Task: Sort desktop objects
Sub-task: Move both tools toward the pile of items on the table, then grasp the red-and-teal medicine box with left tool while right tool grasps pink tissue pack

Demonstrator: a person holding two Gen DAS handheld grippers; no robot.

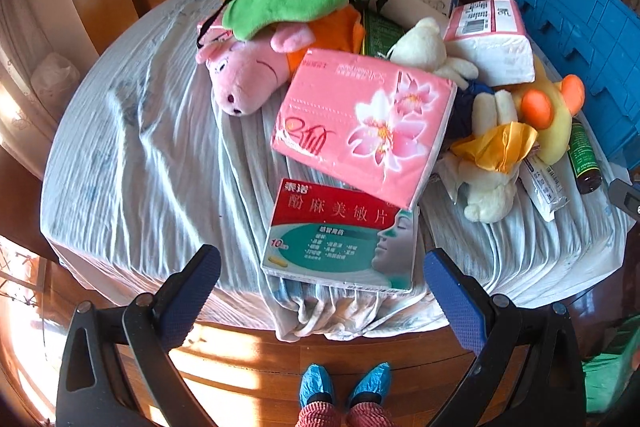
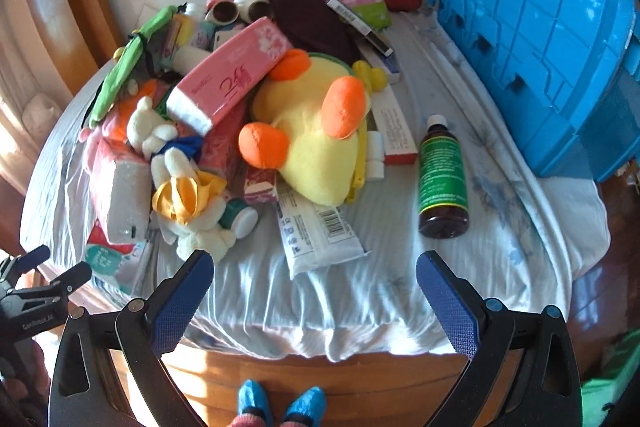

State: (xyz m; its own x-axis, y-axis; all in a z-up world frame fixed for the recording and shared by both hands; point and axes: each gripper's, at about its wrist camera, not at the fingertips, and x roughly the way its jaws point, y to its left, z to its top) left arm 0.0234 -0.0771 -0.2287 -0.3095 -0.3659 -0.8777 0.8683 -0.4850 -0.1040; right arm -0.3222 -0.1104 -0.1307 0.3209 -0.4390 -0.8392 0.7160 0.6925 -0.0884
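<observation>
Cluttered table [image 1: 132, 147], hand-held grippers [image 1: 322, 291] seemingly level

Round table [image 2: 520, 267] draped in a wrinkled pale blue-white cloth [image 1: 132, 163], wooden floor [image 1: 248, 359] below. Lying directly on the cloth: medicine box [image 1: 340, 239] at lower centre of the left view; pink plush pig [image 1: 244, 75] upper centre; brown bottle [image 2: 443, 173] with green label, right of centre in the right view; white tube [image 2: 316, 231] centre; blue crate [image 2: 532, 39] upper right.
</observation>
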